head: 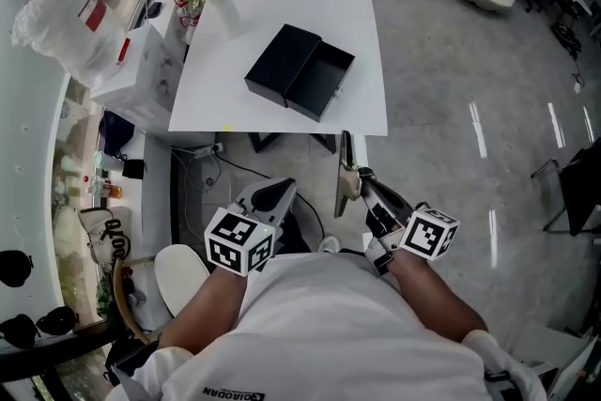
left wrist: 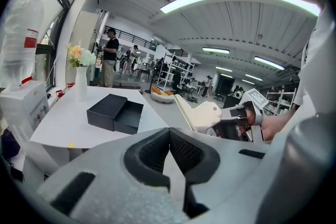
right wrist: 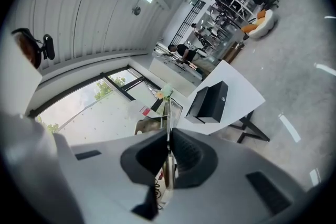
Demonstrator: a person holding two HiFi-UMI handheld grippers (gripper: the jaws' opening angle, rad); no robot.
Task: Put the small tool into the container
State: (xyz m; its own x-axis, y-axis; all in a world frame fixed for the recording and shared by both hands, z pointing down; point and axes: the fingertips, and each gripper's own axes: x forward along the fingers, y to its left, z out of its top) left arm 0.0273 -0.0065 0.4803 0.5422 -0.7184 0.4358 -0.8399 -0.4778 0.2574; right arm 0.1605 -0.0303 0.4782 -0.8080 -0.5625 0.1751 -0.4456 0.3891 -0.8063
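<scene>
- Open hall with a grey polished floor (head: 470, 61); a white table (head: 272, 5) stands ahead of the person, shelving and seating lie far behind it.
- On the table: a black container (head: 300, 72), box-shaped with one half open at the top, and a white vase (head: 223, 12) holding flowers near the far left corner.
- Left of the table: a white box (head: 141, 75) with a clear plastic bag (head: 61, 19) on it.
- Both grippers are low and close to the person's body, well apart from the table and short of its near edge.
- Left gripper (head: 272, 195): its own view shows the pads (left wrist: 152, 152) meeting at the tips with nothing between them. Closed and empty. Its marker cube (head: 239, 241) faces up.
- Right gripper (head: 349, 183): jaws pinched almost fully together on the small tool (right wrist: 167, 113), a thin flat metal strip that sticks out past the pads (right wrist: 191, 157).
- In the head view the small tool (head: 345, 157) points from the jaws toward the table's near edge. It is off the table and not in the container.
- The right gripper view looks along the strip toward the container (right wrist: 210, 102), which is well apart from it.
- The left gripper view shows the container (left wrist: 115, 113) on the table at left, and the right gripper (left wrist: 207, 115) just beside it at right.
</scene>
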